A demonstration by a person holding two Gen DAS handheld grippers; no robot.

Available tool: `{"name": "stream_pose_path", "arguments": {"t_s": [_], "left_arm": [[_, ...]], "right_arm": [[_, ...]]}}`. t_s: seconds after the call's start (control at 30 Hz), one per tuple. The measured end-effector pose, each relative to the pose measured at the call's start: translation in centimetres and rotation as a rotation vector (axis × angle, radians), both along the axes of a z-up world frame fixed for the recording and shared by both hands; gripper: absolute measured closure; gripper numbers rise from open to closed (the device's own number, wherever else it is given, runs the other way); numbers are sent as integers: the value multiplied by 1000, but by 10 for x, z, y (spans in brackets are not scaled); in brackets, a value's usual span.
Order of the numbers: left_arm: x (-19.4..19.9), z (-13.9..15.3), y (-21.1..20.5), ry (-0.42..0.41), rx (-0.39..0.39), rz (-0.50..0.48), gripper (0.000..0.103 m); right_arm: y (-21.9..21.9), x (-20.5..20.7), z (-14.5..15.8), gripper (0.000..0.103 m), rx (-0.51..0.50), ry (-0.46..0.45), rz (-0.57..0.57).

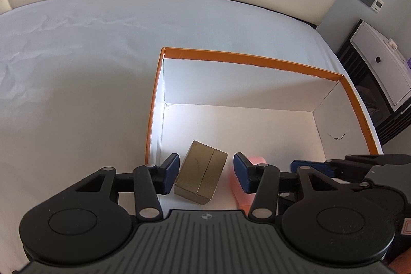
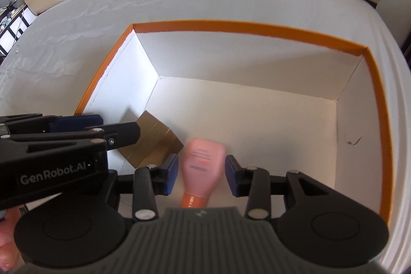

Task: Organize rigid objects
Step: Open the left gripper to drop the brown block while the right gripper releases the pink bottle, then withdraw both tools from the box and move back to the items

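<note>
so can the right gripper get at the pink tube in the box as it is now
Probably yes. The pink tube lies on the floor of the orange-rimmed box, already between the right gripper's open fingers with nothing over it. The gold box sits clear to one side.

Colours in the box
Orange-rimmed white box (image 2: 257, 26); gold carton (image 1: 200, 175); pink tube (image 2: 203, 163), orange cap; pale grey bed (image 1: 77, 68).

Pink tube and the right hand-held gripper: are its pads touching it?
Apart. The right wrist view shows white box floor on both sides between the pink tube and the right hand-held gripper's pads.
</note>
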State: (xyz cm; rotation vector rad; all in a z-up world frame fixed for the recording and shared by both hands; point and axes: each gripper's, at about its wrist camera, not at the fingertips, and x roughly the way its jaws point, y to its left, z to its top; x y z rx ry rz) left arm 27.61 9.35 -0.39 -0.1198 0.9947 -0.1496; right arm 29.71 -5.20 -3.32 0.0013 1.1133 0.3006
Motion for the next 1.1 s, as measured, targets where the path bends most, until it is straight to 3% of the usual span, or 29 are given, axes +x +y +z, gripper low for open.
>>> {"name": "stream_pose_path", "arguments": {"t_s": [0.23,0.33,0.6,0.9,1.1], "left_arm": [[-22,17,-8,-121,-5,-4,45],[-34,27,-12,-196,-45,-21,45],[-66,43,-31,-331,-99,-79,45],[-104,27,-54,-328,-107,-137,45],[-120,5,-55,-234,-128,-144,45]], "right_arm": [[-13,-27,24,56,-65,-184,6],[-29,-46,36,49,-57,-255,-9],[-62,-93,52,48,6,-376,-65],[-76,-150,43,46,8,-446,-73],[-89,-176,23,42,-18,-426,-106]]}}
